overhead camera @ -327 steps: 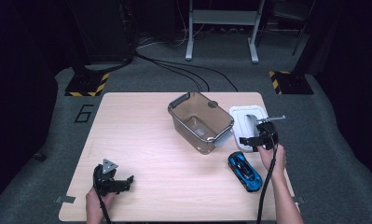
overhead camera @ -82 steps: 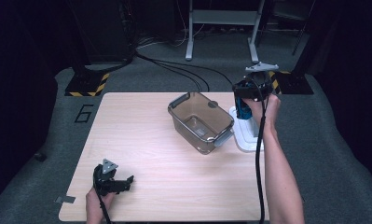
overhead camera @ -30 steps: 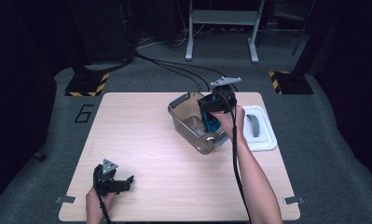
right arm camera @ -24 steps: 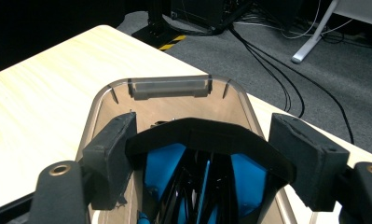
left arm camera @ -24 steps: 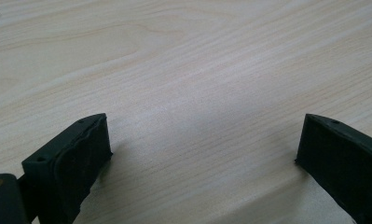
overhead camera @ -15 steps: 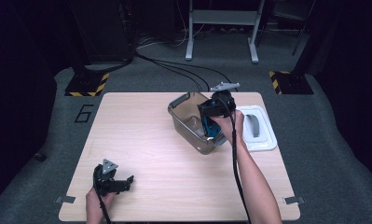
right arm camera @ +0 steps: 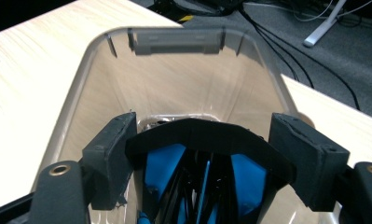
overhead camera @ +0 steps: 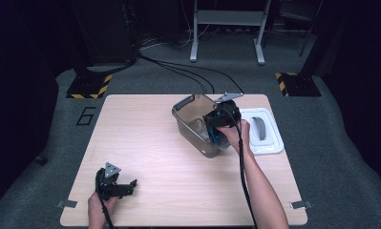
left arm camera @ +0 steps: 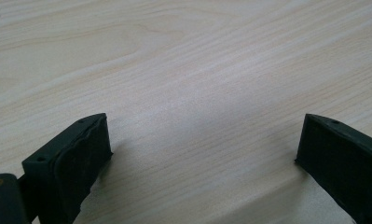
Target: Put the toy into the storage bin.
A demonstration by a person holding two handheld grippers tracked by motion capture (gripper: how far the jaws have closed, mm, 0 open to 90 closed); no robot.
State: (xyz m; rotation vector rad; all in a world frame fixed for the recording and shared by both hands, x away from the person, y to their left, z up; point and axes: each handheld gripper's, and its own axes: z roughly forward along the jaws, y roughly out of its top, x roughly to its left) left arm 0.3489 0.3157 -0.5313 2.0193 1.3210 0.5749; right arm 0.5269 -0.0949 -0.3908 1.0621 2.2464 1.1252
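blue toy car held over the clear bin

near the counter's (overhead camera: 145, 143) front edge the left gripper (overhead camera: 116, 185) rests, fingers (left arm camera: 72, 158) wide apart on bare wood. farther off, the right gripper (overhead camera: 216, 130) has its fingers (right arm camera: 111, 154) clamped on the blue toy car (right arm camera: 249, 179), nose down inside the clear bin (overhead camera: 193, 125); the white lid (overhead camera: 269, 140) lies just beside it.

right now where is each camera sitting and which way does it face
High view: above the person's side, facing forward and down on the table; both forearms enter from the bottom, left claw and right claw.
Left gripper view: on the left claw, facing bare tabletop between its open jaws.
Right gripper view: on the right claw, facing into the clear bin, holding the blue toy car.
Shared: high and right gripper views both show the bin and car.
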